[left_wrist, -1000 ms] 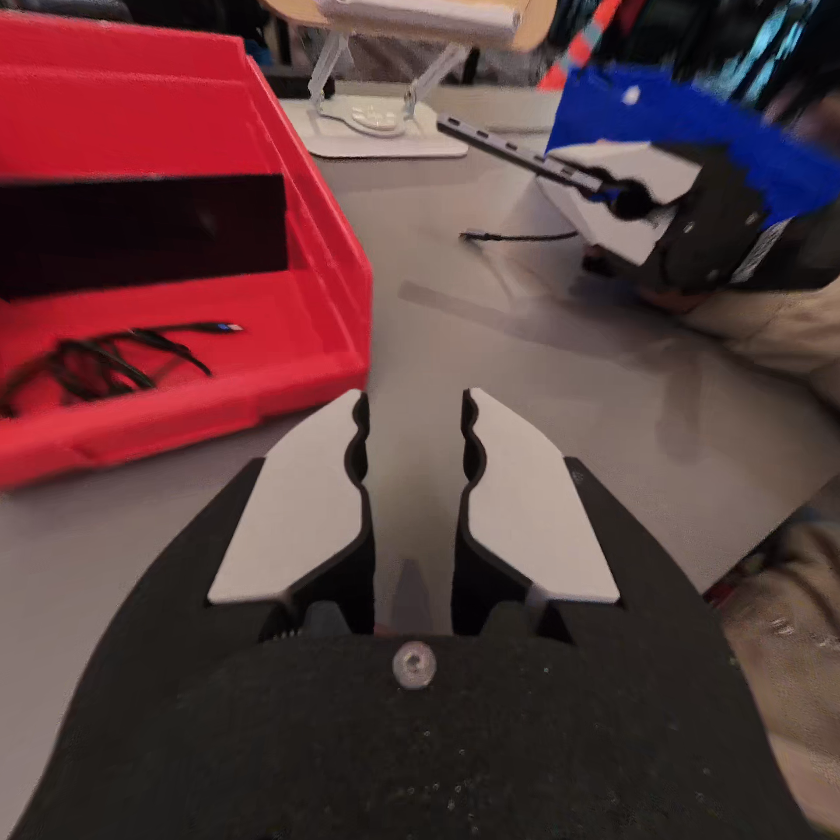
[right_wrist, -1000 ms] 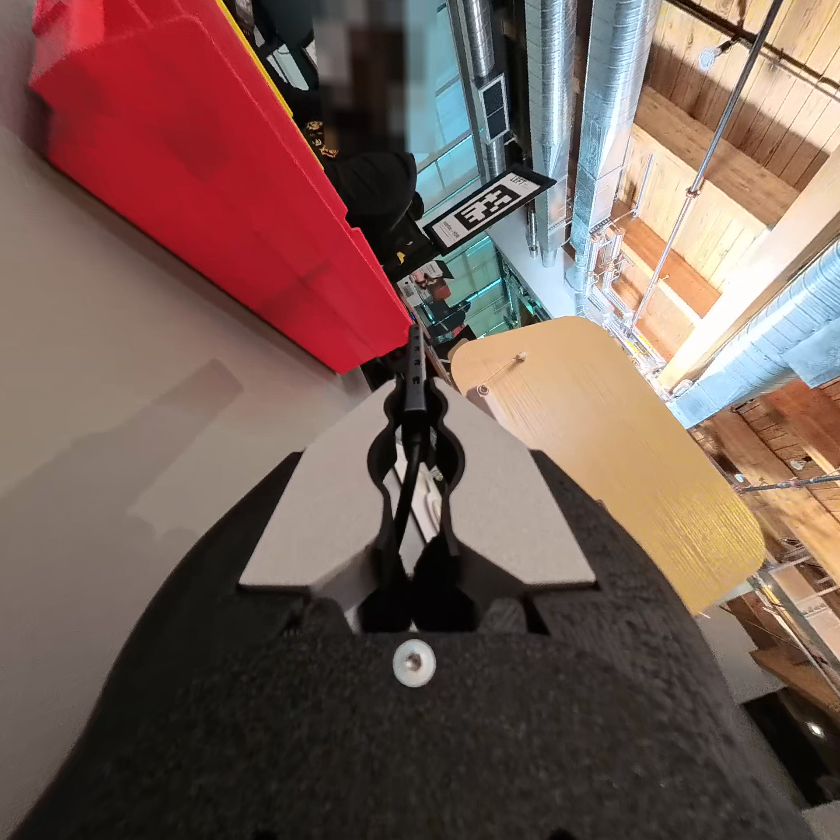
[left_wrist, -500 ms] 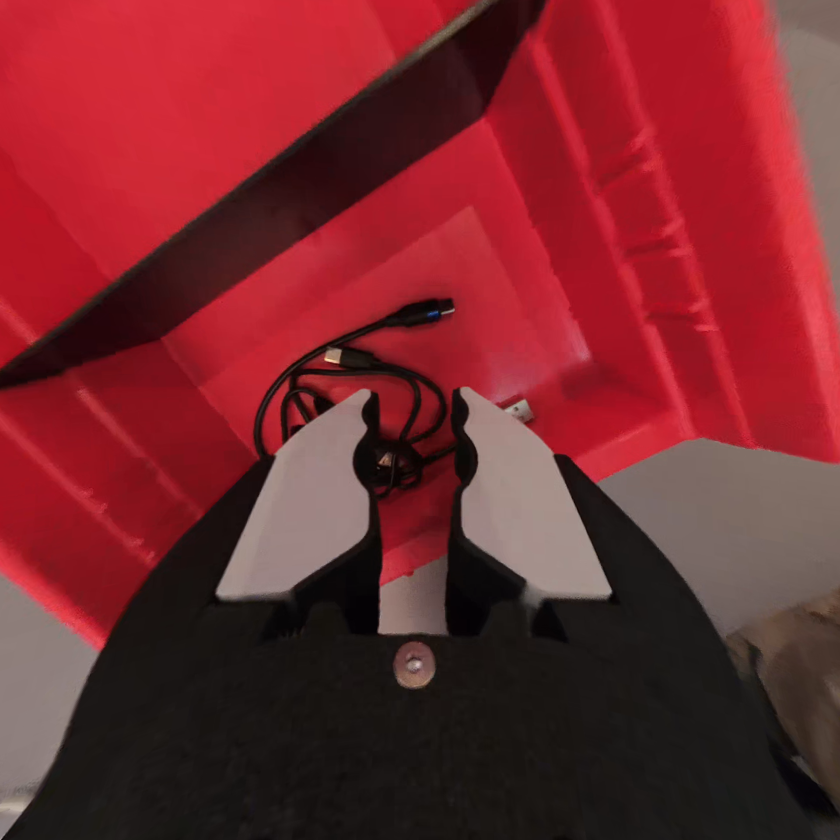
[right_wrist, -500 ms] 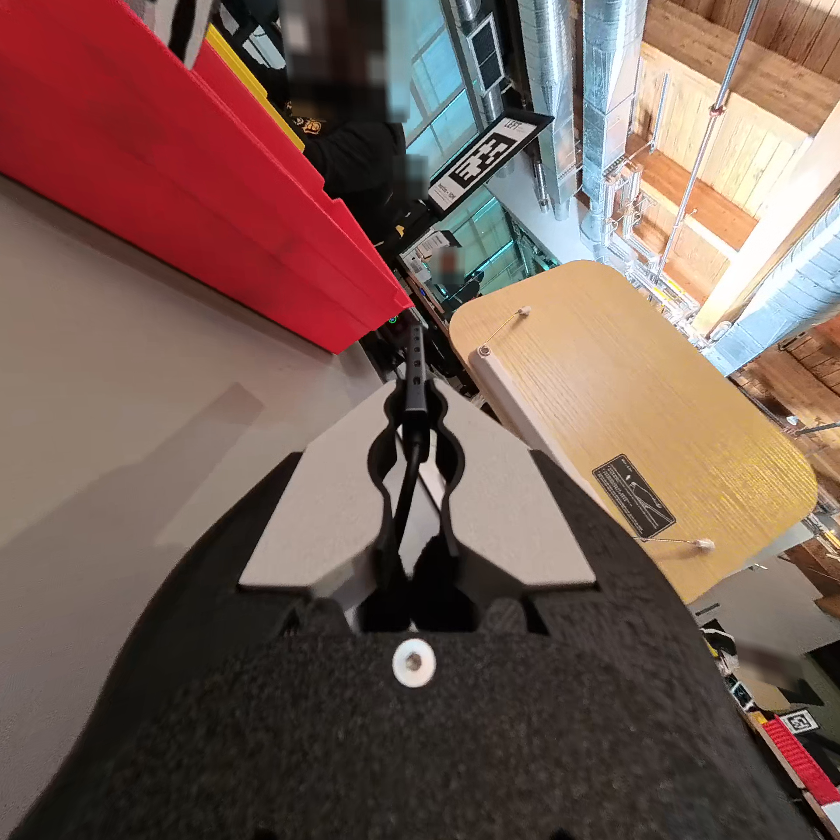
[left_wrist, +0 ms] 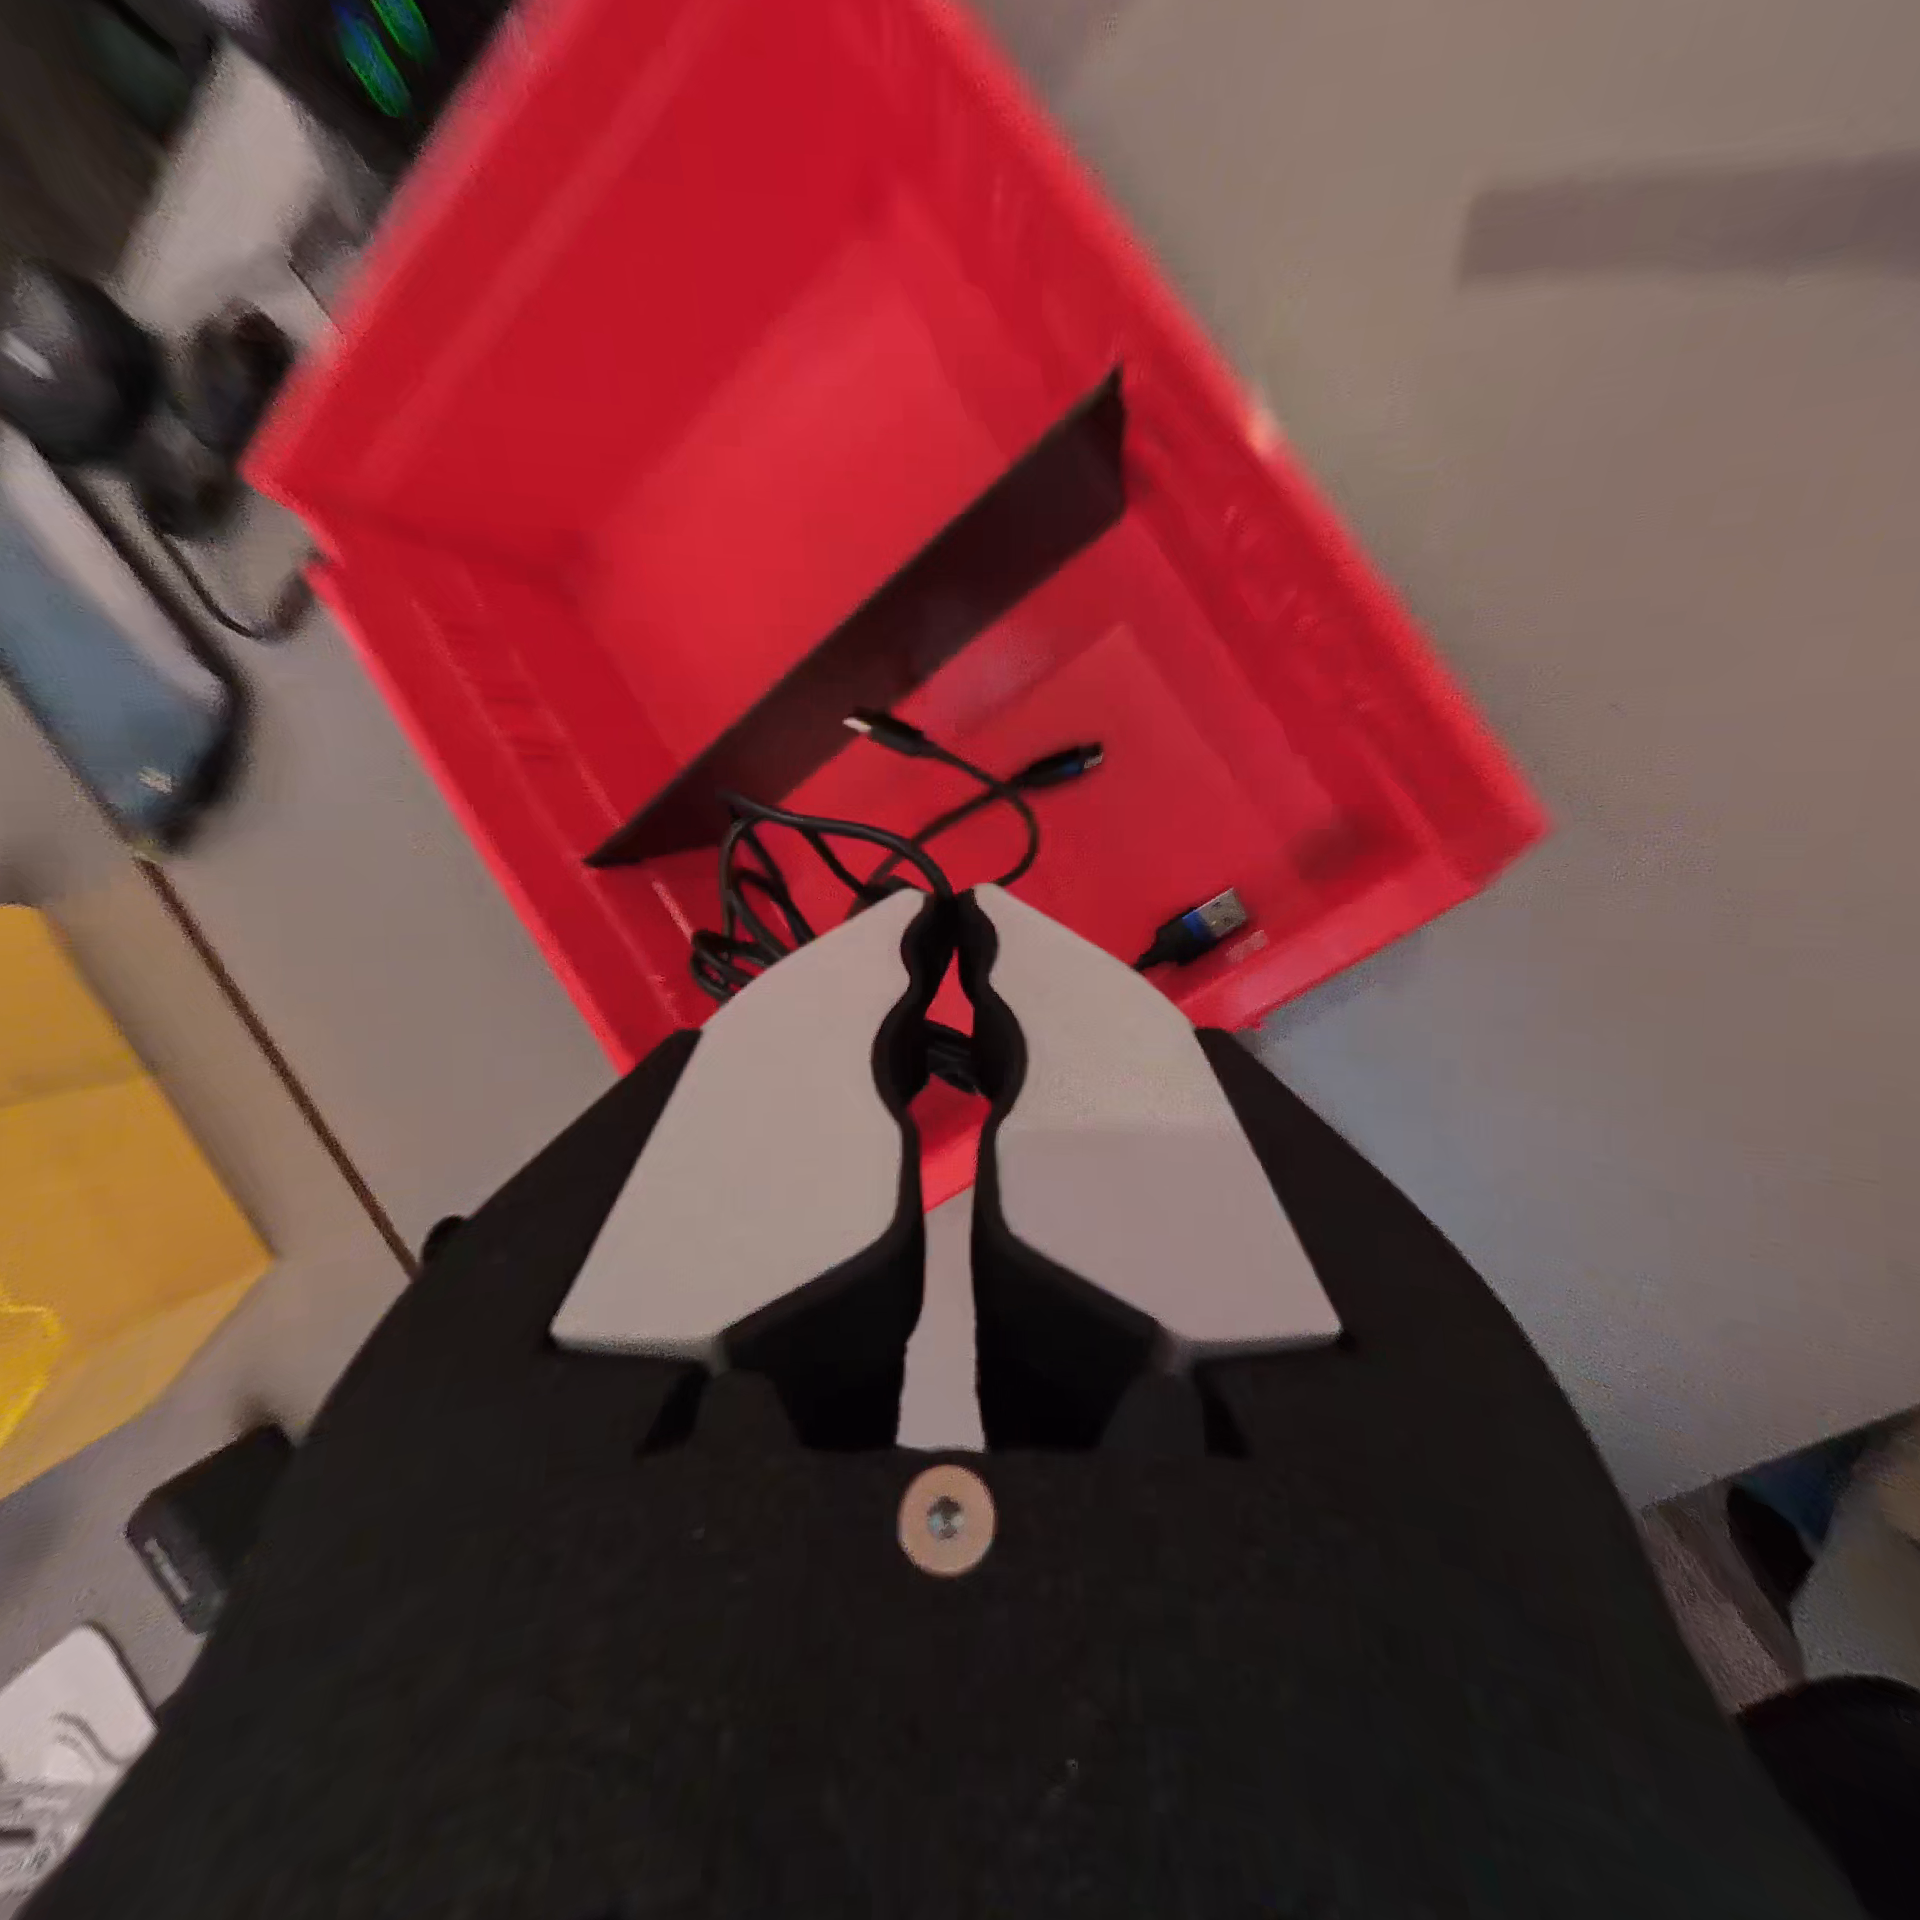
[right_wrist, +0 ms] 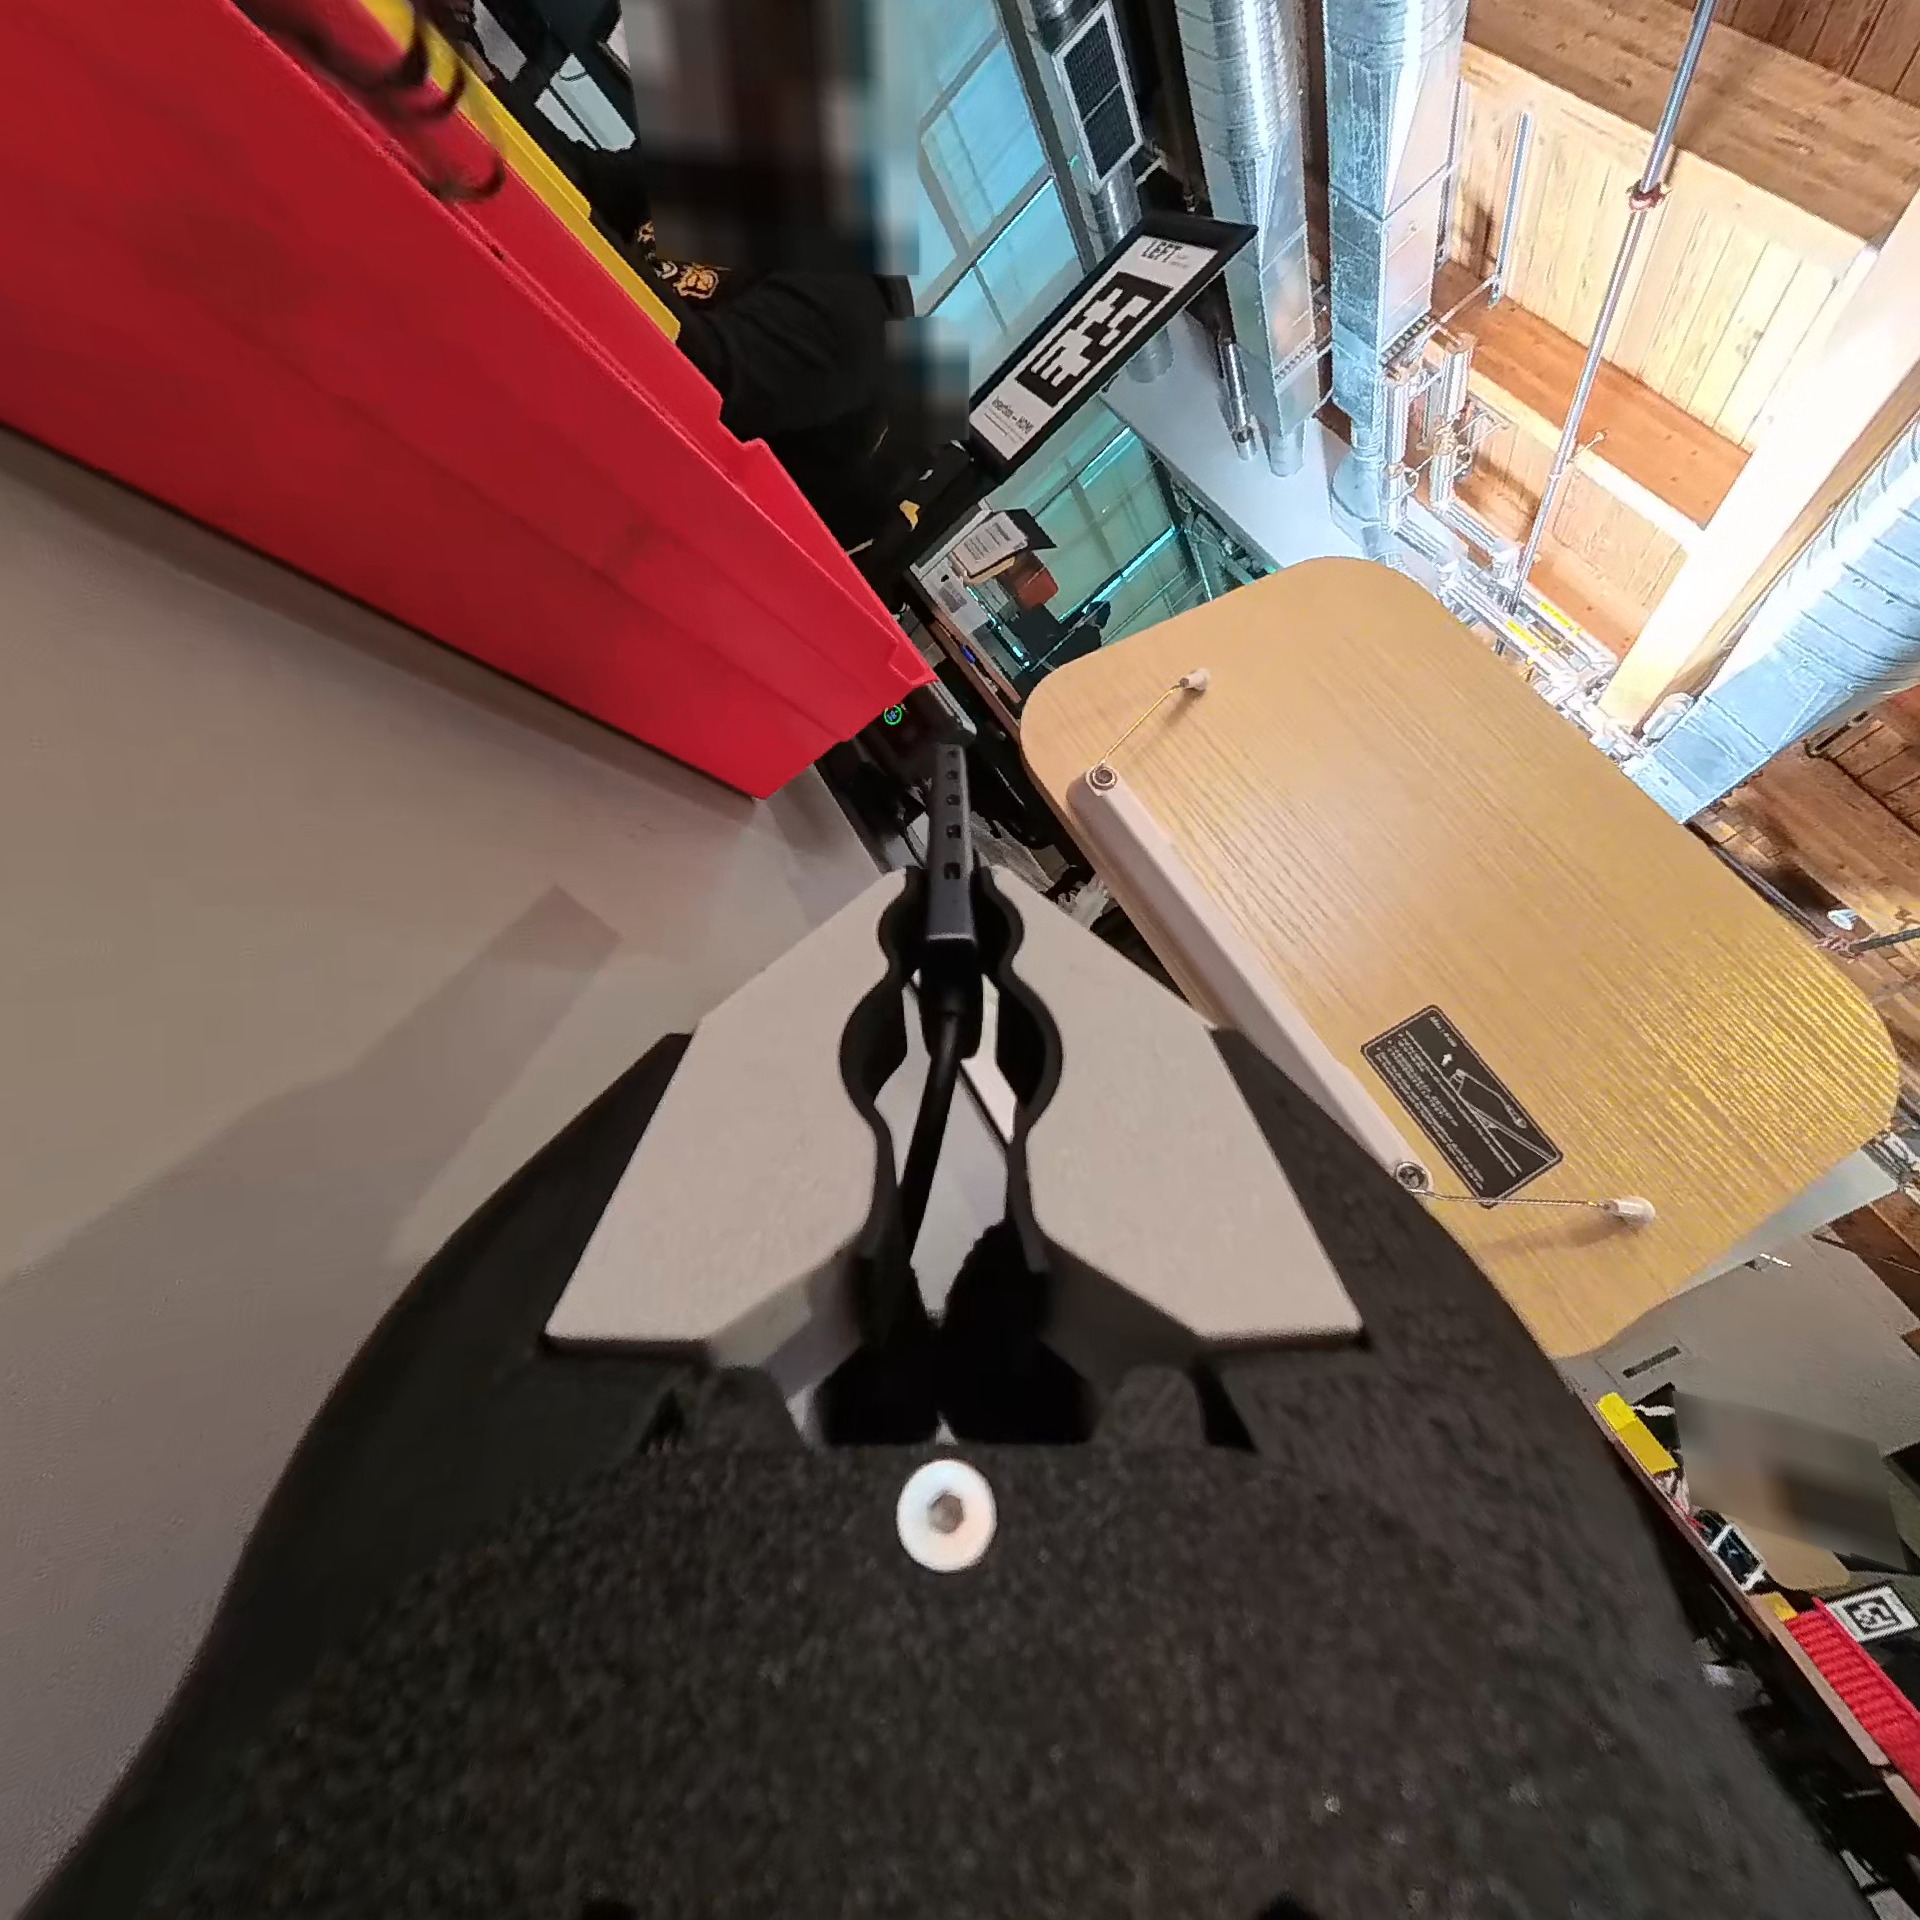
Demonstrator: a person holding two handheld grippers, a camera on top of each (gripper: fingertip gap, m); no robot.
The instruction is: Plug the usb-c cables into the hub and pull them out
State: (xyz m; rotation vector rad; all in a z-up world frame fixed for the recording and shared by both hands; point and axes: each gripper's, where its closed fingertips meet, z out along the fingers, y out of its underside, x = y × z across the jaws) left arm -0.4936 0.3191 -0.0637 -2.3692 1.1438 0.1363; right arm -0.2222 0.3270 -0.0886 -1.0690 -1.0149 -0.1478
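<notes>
Since half a second ago the left hand-held gripper (left_wrist: pixel 943 902) has closed its fingers and pulled back above the red bin (left_wrist: pixel 727 343), pinching a strand of the black usb-c cables (left_wrist: pixel 831 831) at its tips; the rest of the bundle lies in the bin's near compartment, in front of a black divider (left_wrist: pixel 935 592), with loose plugs spread on the floor. Right hand-held gripper (right_wrist: pixel 948 883) is clamped on the slim dark hub (right_wrist: pixel 951 821), which juts past its fingertips over the grey desk (right_wrist: pixel 260 883), beside the bin's outer wall.
</notes>
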